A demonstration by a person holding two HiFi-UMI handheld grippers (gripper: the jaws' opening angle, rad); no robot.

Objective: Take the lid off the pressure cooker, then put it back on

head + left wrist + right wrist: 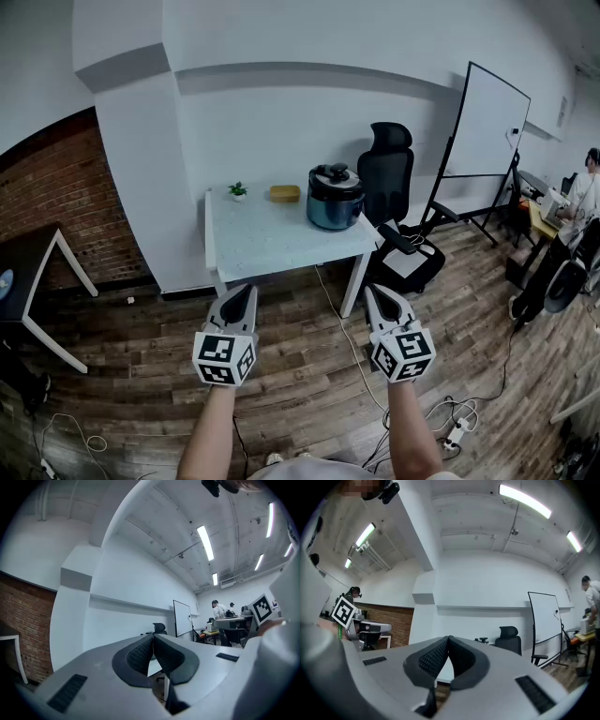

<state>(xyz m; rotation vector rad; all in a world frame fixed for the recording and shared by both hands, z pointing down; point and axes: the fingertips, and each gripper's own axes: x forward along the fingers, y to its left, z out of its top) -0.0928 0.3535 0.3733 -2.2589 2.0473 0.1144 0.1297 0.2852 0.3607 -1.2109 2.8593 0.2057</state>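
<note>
A dark blue pressure cooker [334, 207] with a silver and black lid [336, 178] stands on the right end of a white table [272, 242], far ahead of me. Both grippers hang over the wooden floor, well short of the table. My left gripper [242, 292] is shut with nothing in it; its pads [140, 654] meet at the tips. My right gripper [375, 292] is also shut and empty, its pads [433, 658] closed together. In the right gripper view the cooker's lid knob [484, 640] peeks just over the jaws.
A small potted plant [237, 191] and a yellow dish [285, 194] sit at the table's back. A black office chair [394, 202] stands right of the table, a whiteboard [487, 127] beyond it. Cables and a power strip [457, 429] lie on the floor. A person [586, 192] sits at far right.
</note>
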